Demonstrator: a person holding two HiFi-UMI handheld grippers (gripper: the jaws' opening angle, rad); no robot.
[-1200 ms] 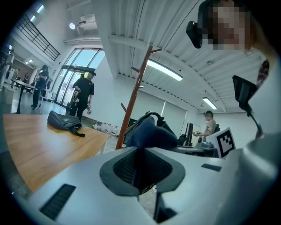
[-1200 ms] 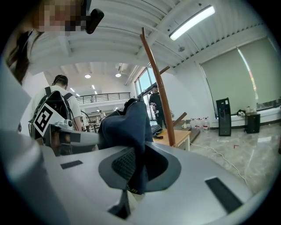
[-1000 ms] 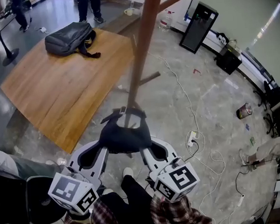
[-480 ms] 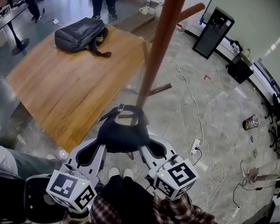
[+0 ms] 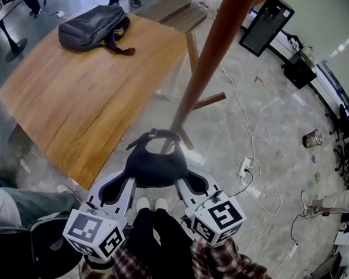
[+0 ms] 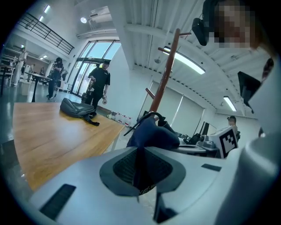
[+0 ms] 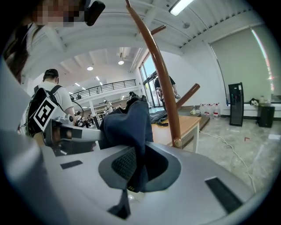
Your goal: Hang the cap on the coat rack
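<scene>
So the left gripper (image 6: 139, 173) and right gripper (image 7: 131, 173) each pinch a side of the dark navy fabric cap (image 5: 155, 166), right up against the brown wooden coat rack (image 5: 216, 49), maybe touching. Light wooden table (image 5: 71, 107) with grey backpack (image 5: 92, 28) stands beside the rack.

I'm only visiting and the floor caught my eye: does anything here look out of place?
Mildly. White cables trail loose across the grey stone floor beside the brown wooden coat rack's foot, and a small cup-like container seems to lie tipped over farther right. The dark blue cap looks fine.
</scene>
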